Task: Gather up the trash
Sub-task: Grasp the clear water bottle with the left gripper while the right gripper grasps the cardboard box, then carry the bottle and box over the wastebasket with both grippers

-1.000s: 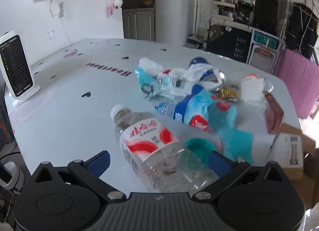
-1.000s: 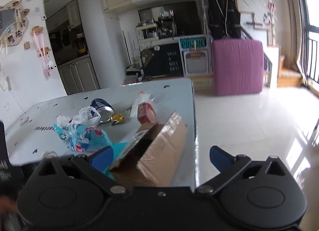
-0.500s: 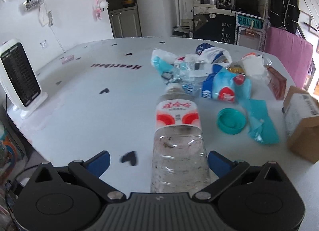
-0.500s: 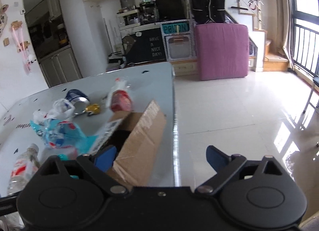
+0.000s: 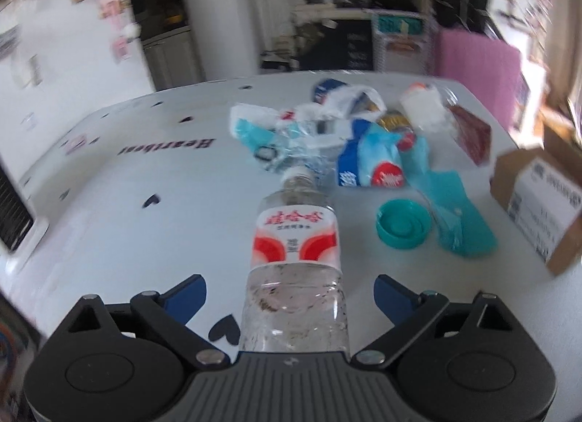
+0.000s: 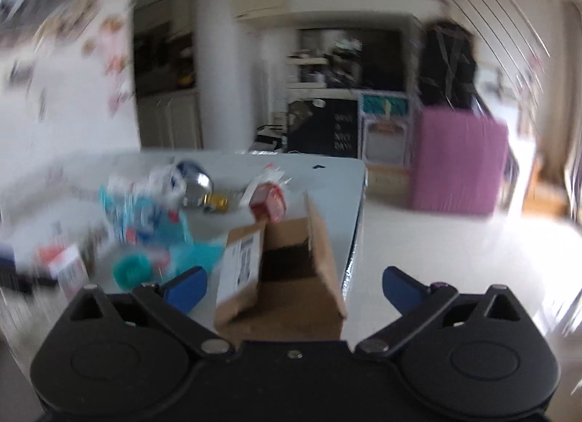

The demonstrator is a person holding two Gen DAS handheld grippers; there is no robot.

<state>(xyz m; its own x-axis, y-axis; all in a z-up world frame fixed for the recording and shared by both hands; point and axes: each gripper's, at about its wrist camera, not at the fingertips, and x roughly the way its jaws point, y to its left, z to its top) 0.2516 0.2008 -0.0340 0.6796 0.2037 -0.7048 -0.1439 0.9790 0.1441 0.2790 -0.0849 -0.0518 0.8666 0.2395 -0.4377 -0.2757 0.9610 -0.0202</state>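
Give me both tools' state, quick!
Left tool: open, straddling the clear plastic water bottle with red-and-white label, not gripping it.
Right tool: open, empty, brown cardboard box between its fingers.

My left gripper (image 5: pixel 290 289) shows a matte black body with two round discs flanking a grey ribbed centre plate; black linkage bars carry silver pivot screws; its fingertips (image 5: pixel 187 291) are blue; my right gripper (image 6: pixel 294 285) looks the same in black, with blue fingertips (image 6: pixel 400 285), silver screws, and triangular cut-outs near the outer joints.
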